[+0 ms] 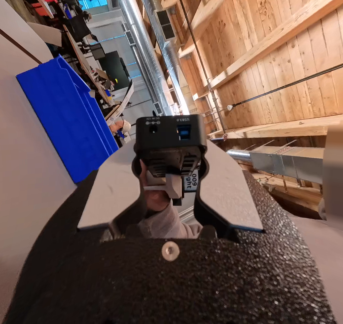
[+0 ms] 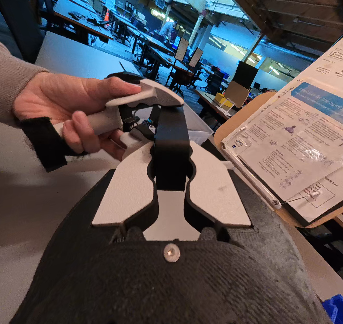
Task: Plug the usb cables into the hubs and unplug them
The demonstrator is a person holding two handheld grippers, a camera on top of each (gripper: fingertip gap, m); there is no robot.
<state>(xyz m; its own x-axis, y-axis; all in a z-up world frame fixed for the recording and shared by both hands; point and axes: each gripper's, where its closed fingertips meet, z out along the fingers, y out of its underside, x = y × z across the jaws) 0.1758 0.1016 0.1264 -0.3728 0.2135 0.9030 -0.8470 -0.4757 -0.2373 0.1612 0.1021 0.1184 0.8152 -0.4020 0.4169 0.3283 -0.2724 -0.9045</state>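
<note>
A long black USB hub (image 1: 167,135) is held off the table between both grippers. In the left wrist view its end face shows a round power socket and a blue port. My left gripper (image 1: 169,159) is shut on that end. In the right wrist view the hub (image 2: 171,138) runs forward as a black bar. My right gripper (image 2: 171,166) is shut on its near end. The left gripper (image 2: 148,97) shows at the hub's far end, held by a hand (image 2: 55,107). The right gripper (image 1: 174,185) faces the left wrist view from behind the hub. No cable is plugged into the ports that show.
A blue bin (image 1: 65,110) stands on the white table (image 1: 18,148) to the left. A clear plastic box (image 2: 196,129) with dark cables lies behind the hub. A tilted board with laminated sheets (image 2: 287,138) stands close on the right. Workbenches fill the room beyond.
</note>
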